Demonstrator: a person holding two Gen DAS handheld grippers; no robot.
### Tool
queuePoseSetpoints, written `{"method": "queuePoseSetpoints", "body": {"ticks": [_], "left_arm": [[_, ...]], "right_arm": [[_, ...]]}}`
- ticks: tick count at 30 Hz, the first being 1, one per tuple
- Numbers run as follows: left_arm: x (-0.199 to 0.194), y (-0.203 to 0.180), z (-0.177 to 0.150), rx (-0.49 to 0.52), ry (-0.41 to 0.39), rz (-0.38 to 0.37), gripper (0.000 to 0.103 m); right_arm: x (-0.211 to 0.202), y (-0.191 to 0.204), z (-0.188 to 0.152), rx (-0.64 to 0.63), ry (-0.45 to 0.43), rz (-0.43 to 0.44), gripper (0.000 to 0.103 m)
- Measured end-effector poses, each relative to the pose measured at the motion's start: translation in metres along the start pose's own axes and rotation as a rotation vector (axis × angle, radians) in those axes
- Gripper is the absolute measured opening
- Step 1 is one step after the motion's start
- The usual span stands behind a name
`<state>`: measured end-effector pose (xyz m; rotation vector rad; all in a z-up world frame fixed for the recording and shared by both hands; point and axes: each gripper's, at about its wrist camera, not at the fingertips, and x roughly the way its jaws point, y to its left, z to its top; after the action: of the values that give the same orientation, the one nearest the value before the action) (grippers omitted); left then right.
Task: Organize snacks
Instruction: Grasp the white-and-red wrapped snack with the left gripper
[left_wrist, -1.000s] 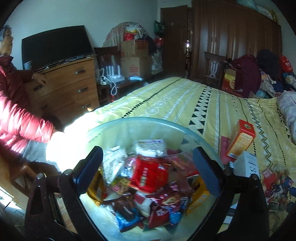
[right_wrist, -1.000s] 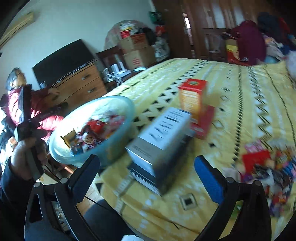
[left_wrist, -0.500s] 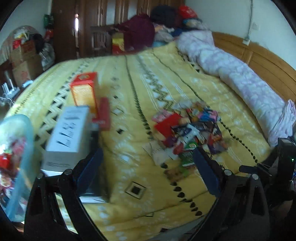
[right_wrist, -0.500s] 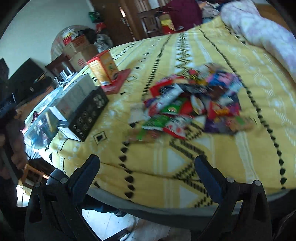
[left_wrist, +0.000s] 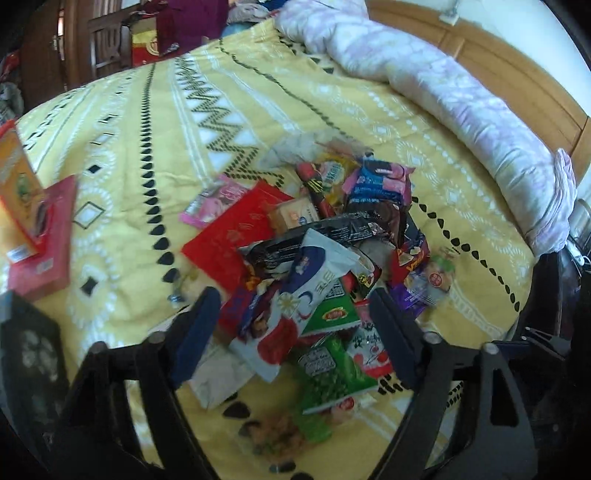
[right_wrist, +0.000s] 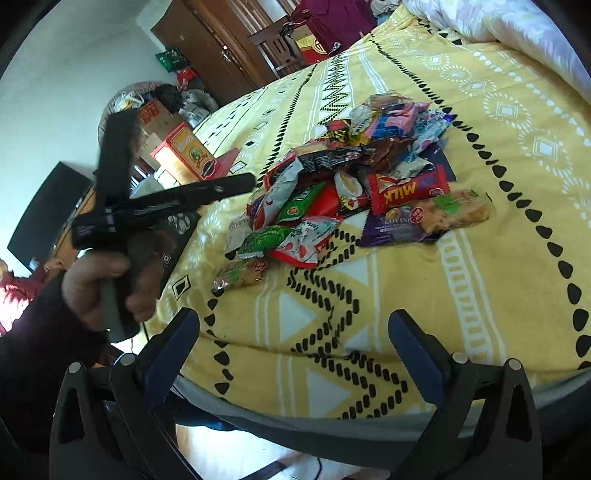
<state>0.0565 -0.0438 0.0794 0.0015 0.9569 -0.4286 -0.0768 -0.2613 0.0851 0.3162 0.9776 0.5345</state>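
A pile of snack packets lies on the yellow patterned bedspread; it also shows in the right wrist view. My left gripper is open, low over the near edge of the pile, with a white and blue packet and a green packet between its fingers, neither gripped. My right gripper is open and empty, above the bed's front edge, short of the pile. The left gripper, held in a hand, shows from the side in the right wrist view.
An orange box stands on a flat red box to the left, next to a black box. A rolled pink quilt lies along the wooden headboard. A dresser, cartons and a wardrobe stand beyond the bed.
The left gripper has swung from over the blue snack bowl to the right and down onto the pile. The right gripper has also turned from the boxes to the pile and come closer.
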Motion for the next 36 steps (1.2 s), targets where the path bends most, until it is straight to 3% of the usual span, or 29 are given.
{"method": "queuePoseSetpoints", "body": {"ticks": [3,6,9,15,20,23,25,26,30,36], "left_arm": [[0.021,-0.008,0.002,0.027,0.052,0.010,0.045],[0.039,-0.009,-0.003,0.034,0.077,0.042,0.046],[0.034,-0.007,-0.007,0.000,0.064,0.042,0.035],[-0.032,0.004,-0.015,-0.062,-0.029,0.095,0.028],[-0.082,0.022,-0.040,-0.145,-0.017,0.194,0.028],[-0.080,0.029,-0.064,-0.132,0.002,0.223,0.030],[-0.067,0.040,-0.081,-0.162,0.005,0.196,0.031],[-0.064,0.045,-0.086,-0.174,-0.002,0.190,0.032],[-0.063,0.049,-0.103,-0.189,-0.038,0.212,0.061],[-0.059,0.055,-0.100,-0.214,-0.054,0.212,0.064]], "right_arm": [[0.005,-0.010,-0.002,0.030,0.011,0.013,0.103],[0.007,-0.016,-0.002,0.051,0.012,0.024,0.103],[0.006,-0.016,-0.003,0.046,0.011,0.037,0.102],[0.005,-0.011,-0.003,0.025,0.008,0.060,0.090],[0.003,-0.002,-0.001,0.001,0.000,0.064,0.090],[0.006,0.005,0.000,-0.011,0.009,0.072,0.090],[0.008,0.012,-0.001,-0.031,0.019,0.076,0.090],[0.009,0.016,-0.002,-0.042,0.024,0.076,0.090],[0.009,0.028,-0.005,-0.080,0.035,0.075,0.090],[0.011,0.027,-0.005,-0.072,0.045,0.074,0.090]]}}
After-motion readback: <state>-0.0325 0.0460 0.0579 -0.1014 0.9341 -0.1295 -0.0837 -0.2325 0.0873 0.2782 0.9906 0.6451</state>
